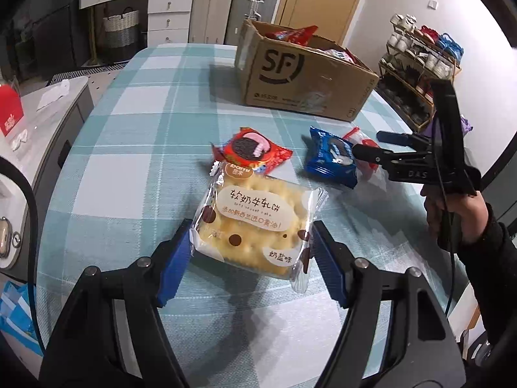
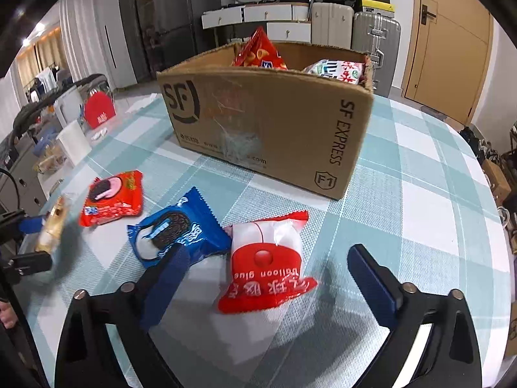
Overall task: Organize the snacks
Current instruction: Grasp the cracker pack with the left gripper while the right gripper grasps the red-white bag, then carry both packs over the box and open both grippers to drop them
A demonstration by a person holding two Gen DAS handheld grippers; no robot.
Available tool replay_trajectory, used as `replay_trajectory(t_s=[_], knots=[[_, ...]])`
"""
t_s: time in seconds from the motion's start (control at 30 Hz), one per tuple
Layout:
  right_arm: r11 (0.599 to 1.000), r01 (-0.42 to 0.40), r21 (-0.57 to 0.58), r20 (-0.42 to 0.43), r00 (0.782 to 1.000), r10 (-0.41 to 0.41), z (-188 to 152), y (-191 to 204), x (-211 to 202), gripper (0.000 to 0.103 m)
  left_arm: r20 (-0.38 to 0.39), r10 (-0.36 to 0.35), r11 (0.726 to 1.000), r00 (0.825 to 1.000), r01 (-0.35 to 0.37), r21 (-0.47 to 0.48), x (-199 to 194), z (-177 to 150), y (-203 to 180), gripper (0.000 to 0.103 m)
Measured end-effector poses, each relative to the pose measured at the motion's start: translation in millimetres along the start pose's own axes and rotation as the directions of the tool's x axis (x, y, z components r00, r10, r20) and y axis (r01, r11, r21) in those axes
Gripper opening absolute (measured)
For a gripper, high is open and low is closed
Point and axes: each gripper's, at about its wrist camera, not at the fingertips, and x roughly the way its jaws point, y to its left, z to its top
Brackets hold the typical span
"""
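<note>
Checked tablecloth (image 2: 420, 174) under box (image 2: 274, 123), suitcases (image 2: 376, 32) behind.

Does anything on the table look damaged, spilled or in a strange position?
Nothing is spilled. The cardboard box has scuffed, torn tape marks on its front, and its flaps are missing or folded away. The blue cookie packet lies askew, one corner touching the red-and-white packet.

Home: shoe rack (image 1: 416, 64), suitcases (image 2: 374, 35)
</note>
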Motion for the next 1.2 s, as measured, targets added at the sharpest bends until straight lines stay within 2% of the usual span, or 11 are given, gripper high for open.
replay_trajectory(t_s=[0.1,0.33,0.7,0.8,0.93,1.2], knots=[[1.000,0.015,-0.012,-0.046,0.999,-0.016,2.0,-0.3,10.7,0.060,-0.002,0.002,1.000,1.000,-0.002,-0.002,0.3,-1.4,2.6,0.069],[1.000,0.011,-0.019,-0.056,0.998,-0.012,-0.2,-1.5,12.8,0.043,0.009,0.003,1.000,1.000,-0.003,-0.007,-2.9,-2.7,3.8,0.069],[0.999,-0.008,0.036,0.007,1.000,0.008,-2.6,-4.6,-16.9,0.043,0.031,0.001,1.000,1.000,-0.001,-0.006,-14.7,-2.3,-0.6,0.070],[0.997,-0.039,0.066,0.040,0.999,0.036,-3.8,-6.1,-33.4,0.043,0.039,-0.002,1.000,0.999,0.002,-0.002,-18.7,-1.6,-3.4,0.070],[0.991,-0.102,0.089,0.126,0.988,0.091,-2.4,1.9,-69.0,0.043,0.039,-0.014,1.000,0.999,0.014,-0.007,-21.6,4.2,-7.6,0.070],[0.973,-0.214,0.088,0.221,0.957,0.190,11.6,18.5,-119.5,0.043,0.071,-0.024,1.000,0.997,0.023,0.003,-35.0,34.1,-19.5,0.070]])
